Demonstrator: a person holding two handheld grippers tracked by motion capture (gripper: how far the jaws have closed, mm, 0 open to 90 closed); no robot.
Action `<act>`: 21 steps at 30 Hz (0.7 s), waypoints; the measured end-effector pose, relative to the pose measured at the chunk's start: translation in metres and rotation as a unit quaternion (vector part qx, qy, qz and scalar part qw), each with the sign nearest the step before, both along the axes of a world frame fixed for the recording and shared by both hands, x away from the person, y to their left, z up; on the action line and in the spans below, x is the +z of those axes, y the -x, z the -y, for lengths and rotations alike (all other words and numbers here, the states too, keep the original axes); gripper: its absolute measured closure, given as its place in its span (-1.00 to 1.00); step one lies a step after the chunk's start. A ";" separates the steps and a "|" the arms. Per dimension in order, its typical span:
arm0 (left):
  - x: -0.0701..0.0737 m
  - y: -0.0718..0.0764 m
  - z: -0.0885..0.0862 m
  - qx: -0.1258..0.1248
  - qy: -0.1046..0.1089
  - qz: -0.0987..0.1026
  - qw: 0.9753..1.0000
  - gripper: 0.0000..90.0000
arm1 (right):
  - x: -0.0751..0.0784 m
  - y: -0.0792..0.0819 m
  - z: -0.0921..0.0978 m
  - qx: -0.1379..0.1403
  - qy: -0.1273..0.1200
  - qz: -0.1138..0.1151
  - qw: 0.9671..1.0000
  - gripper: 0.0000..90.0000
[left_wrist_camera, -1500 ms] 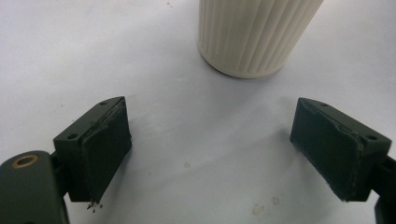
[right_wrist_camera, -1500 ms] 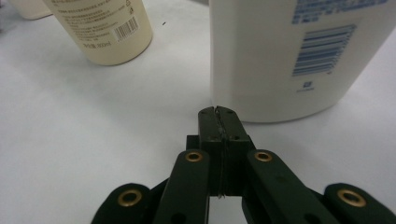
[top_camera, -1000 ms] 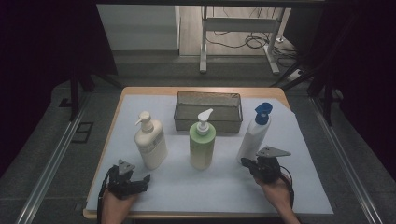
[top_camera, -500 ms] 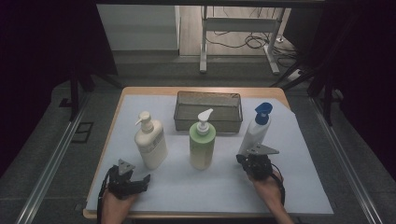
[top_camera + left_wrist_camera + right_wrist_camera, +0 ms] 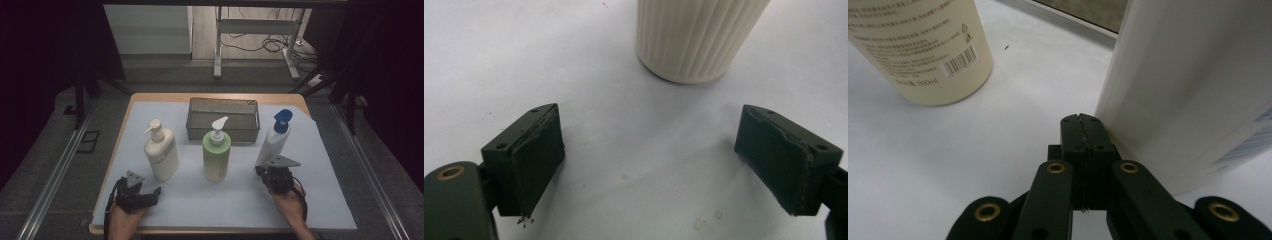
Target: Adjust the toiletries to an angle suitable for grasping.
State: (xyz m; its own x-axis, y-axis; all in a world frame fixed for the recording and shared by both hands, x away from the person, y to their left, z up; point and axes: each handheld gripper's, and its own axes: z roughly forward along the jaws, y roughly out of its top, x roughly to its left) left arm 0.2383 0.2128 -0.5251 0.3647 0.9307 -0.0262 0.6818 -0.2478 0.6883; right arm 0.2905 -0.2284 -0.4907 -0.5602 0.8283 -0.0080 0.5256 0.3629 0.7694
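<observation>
Three pump bottles stand in a row on the white sheet: a cream one point(image 5: 161, 152) at left, a green one point(image 5: 216, 152) in the middle, and a white one with a blue cap point(image 5: 274, 140) at right. My left gripper point(image 5: 150, 192) rests open near the front left, its jaws wide apart in front of the ribbed cream bottle point(image 5: 694, 37). My right gripper point(image 5: 261, 171) is shut with nothing between its jaws, its tip point(image 5: 1082, 125) right against the base of the white bottle point(image 5: 1193, 85). The green bottle's back label point(image 5: 923, 45) appears at that view's left.
A dark wire-mesh basket point(image 5: 223, 119) sits behind the bottles at the table's back middle. The wooden table edge point(image 5: 210, 96) frames the sheet. Metal rails run along the floor on both sides, and a desk frame with cables stands beyond the table.
My right gripper has moved forward and leftward toward the base of the blue-capped bottle. The left gripper has stayed in place.
</observation>
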 end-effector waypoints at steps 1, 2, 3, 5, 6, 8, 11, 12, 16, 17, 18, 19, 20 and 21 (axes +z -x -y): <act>0.000 0.000 0.000 0.000 0.000 0.000 1.000 -0.73 | 0.000 0.000 0.000 -0.001 0.003 0.001 1.000 0.99; 0.000 0.000 0.000 0.000 0.000 0.000 1.000 -0.73 | 0.000 0.001 0.001 -0.002 0.004 0.002 1.000 0.99; 0.000 0.000 0.000 0.000 0.000 0.000 1.000 -0.73 | 0.000 0.001 0.002 -0.003 0.005 0.002 1.000 0.99; 0.000 0.000 0.000 0.000 0.000 0.000 1.000 -0.73 | 0.001 0.002 0.005 -0.006 0.005 0.001 1.000 0.99; 0.000 0.000 0.000 0.000 0.000 0.000 1.000 -0.73 | 0.001 0.002 0.006 -0.007 0.005 0.001 1.000 0.99; 0.000 0.000 0.000 0.000 0.000 0.000 1.000 -0.73 | 0.001 0.002 0.010 -0.010 0.005 0.000 1.000 0.99; 0.000 0.000 0.000 0.000 0.000 0.000 1.000 -0.73 | 0.001 0.003 0.015 -0.016 0.006 0.000 1.000 0.99; 0.000 0.000 0.000 0.000 0.000 0.000 1.000 -0.73 | 0.001 0.003 0.017 -0.018 0.005 -0.001 1.000 0.99; 0.000 0.000 0.000 0.000 0.000 0.000 1.000 -0.73 | 0.002 0.003 0.028 -0.026 0.003 -0.004 1.000 0.99; 0.000 0.000 0.000 0.000 0.000 0.000 1.000 -0.73 | 0.002 0.003 0.028 -0.026 0.003 -0.004 1.000 0.99; 0.000 0.000 0.000 0.000 0.000 0.000 1.000 -0.73 | 0.002 0.003 0.030 -0.029 0.003 -0.005 1.000 0.99; 0.000 0.000 0.000 0.000 0.000 0.000 1.000 -0.73 | 0.002 0.003 0.032 -0.029 0.003 -0.005 1.000 0.99; 0.000 0.000 0.000 0.000 0.000 0.000 1.000 -0.73 | 0.002 0.003 0.034 -0.032 0.003 -0.005 0.999 0.99; 0.000 0.000 0.000 0.000 0.000 0.000 1.000 -0.73 | 0.002 0.003 0.036 -0.033 0.003 -0.005 0.999 0.99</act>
State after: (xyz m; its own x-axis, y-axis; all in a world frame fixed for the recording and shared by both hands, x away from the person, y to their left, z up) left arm 0.2383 0.2128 -0.5251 0.3648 0.9307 -0.0259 0.6816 -0.2481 0.6883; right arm 0.2879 -0.2644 -0.4887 -0.5039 0.8637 -0.0082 0.5562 0.3317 0.7620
